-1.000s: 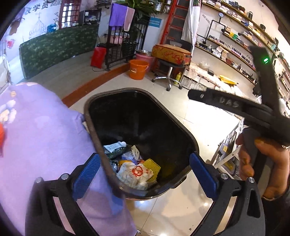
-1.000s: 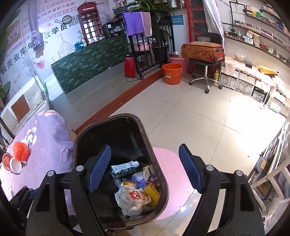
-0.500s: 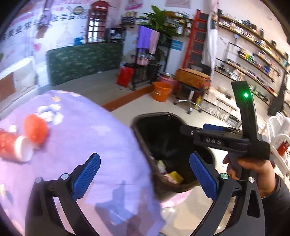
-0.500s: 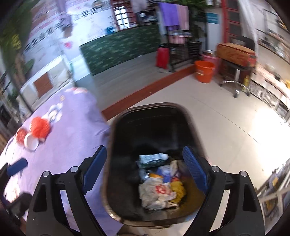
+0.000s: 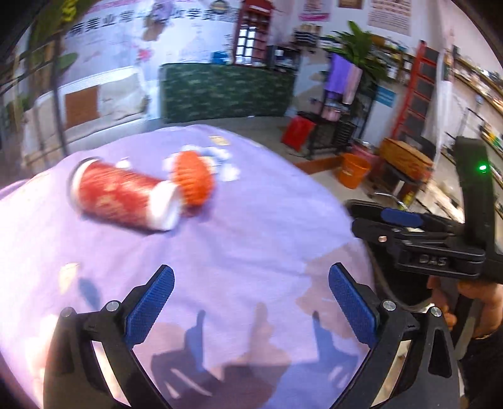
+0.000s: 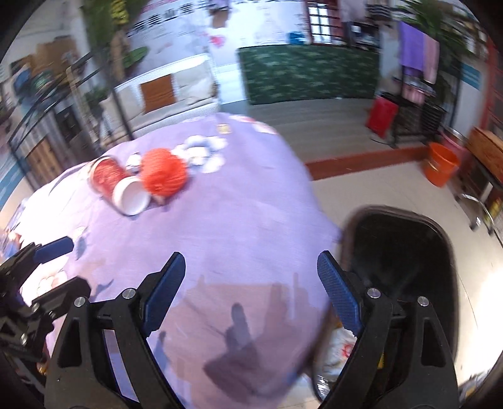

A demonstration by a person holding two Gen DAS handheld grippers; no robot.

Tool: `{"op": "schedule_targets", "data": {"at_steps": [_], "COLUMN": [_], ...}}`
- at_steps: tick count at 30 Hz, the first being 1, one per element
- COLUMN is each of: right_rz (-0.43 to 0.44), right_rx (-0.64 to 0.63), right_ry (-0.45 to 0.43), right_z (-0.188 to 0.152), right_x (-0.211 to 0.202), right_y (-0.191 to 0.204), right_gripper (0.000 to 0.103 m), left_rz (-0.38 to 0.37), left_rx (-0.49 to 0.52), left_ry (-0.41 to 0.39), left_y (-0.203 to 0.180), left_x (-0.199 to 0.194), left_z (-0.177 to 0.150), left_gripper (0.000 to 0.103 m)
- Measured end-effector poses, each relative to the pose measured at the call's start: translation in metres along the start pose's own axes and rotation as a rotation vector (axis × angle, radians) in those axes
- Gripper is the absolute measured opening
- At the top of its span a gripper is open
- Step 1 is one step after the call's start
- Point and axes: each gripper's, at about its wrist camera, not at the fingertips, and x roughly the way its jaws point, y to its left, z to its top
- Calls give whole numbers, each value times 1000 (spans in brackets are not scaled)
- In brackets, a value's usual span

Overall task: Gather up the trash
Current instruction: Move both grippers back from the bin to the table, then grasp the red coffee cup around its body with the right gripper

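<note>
A red paper cup (image 5: 122, 201) lies on its side on the purple tablecloth (image 5: 245, 245), touching an orange crinkly ball (image 5: 192, 177), far and to the left. Both are not picked up yet. The black bin (image 6: 405, 267) at the right already has some trash inside. The left gripper (image 5: 248, 302) and the right gripper (image 6: 251, 292) are both wide open and hold nothing.

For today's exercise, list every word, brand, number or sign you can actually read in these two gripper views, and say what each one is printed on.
"DAS": raised letters on the black body of the right hand-held gripper, seen in the left wrist view.
Wall banner with large characters: too blurred to read.
Posters high on the wall: too small to read.
Red paper cup lying on the purple tablecloth: pattern only, no legible text.
Right wrist view: nothing legible.
</note>
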Motion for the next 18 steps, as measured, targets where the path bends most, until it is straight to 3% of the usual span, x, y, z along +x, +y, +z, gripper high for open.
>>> {"op": "schedule_targets", "data": {"at_steps": [12, 18], "right_rz": [214, 245], "right_rx": [-288, -501], "right_ry": [30, 65], "right_z": [43, 65], "right_x": [40, 73], "right_y": [124, 192], "right_gripper": [85, 85], "left_rz": [180, 230], "left_rx": [-156, -194], "left_ry": [-1, 4], "left_y": [97, 130], "left_x": [-27, -34], "left_z": [-13, -18], "left_gripper": [97, 97]}}
